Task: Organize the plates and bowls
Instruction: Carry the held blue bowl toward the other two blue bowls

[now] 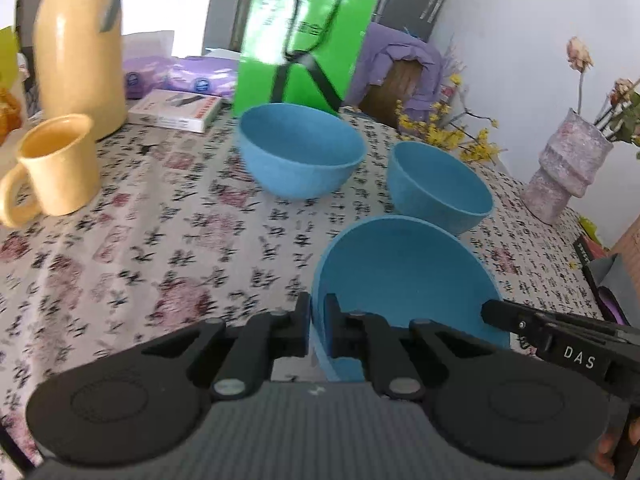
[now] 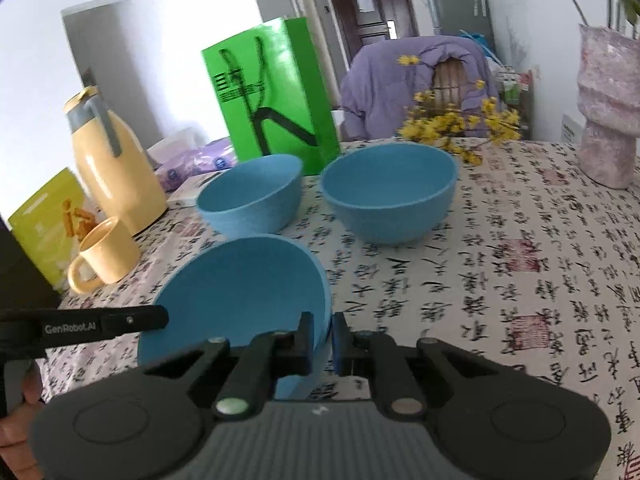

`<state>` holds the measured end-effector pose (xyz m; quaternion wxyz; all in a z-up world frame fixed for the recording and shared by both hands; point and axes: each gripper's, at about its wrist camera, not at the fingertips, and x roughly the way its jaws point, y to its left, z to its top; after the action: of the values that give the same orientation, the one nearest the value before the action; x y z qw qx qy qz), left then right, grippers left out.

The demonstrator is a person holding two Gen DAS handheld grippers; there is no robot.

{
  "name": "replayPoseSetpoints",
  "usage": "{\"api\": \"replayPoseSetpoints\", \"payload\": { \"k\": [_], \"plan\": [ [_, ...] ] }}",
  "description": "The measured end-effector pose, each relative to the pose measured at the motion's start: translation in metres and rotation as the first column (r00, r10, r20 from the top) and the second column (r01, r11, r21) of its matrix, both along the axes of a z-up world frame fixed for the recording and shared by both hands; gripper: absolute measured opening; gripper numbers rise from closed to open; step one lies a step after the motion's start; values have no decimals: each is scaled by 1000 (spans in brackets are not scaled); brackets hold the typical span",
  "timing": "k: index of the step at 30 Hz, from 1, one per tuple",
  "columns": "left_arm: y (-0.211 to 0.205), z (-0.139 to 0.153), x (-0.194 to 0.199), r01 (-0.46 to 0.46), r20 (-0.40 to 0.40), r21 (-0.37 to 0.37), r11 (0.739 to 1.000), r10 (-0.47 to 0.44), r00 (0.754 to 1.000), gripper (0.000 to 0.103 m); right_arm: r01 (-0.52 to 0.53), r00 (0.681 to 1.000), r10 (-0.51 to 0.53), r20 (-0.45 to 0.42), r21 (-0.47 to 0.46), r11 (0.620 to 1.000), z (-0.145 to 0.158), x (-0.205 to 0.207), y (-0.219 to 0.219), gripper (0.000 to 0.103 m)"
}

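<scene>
A: Any lettering you can read?
B: "DAS" in white on the black right gripper (image 1: 496, 316), seen from the left wrist. "GenRobot.AI" on the black left gripper (image 2: 160, 317), seen from the right wrist.
A: And the tablecloth (image 2: 500, 280)?
B: Printed with black brush characters and red seal stamps; I can't read them.

My left gripper (image 1: 317, 330): matte black linkage arms are showing silver pivot pins over a ribbed grey body flanked by two round black discs, with blue pads lining the fingers (image 1: 329, 334). My right gripper (image 2: 322, 344): the same build is repeating. Seen side-on, its arm is bearing white "DAS" lettering and a small screw; the left one's is reading "GenRobot.AI".
</scene>
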<state>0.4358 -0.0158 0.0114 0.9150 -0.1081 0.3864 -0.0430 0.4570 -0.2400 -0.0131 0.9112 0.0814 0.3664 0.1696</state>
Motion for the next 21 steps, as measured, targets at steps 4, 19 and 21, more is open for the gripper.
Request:
{"api": "replayPoseSetpoints", "payload": {
  "k": [4, 19, 21],
  "plan": [
    [22, 4, -14, -58, 5, 13, 998, 58, 998, 7, -50, 999, 50, -8, -9, 999, 2, 0, 27, 9],
    [74, 0, -26, -145, -26, 16, 989, 145, 989, 7, -145, 988, 144, -45, -21, 989, 1, 2, 83, 9],
    [71, 0, -26, -137, -26, 14, 990, 137, 990, 7, -137, 990, 135, -43, -23, 990, 2, 0, 79, 10]
  ]
}}
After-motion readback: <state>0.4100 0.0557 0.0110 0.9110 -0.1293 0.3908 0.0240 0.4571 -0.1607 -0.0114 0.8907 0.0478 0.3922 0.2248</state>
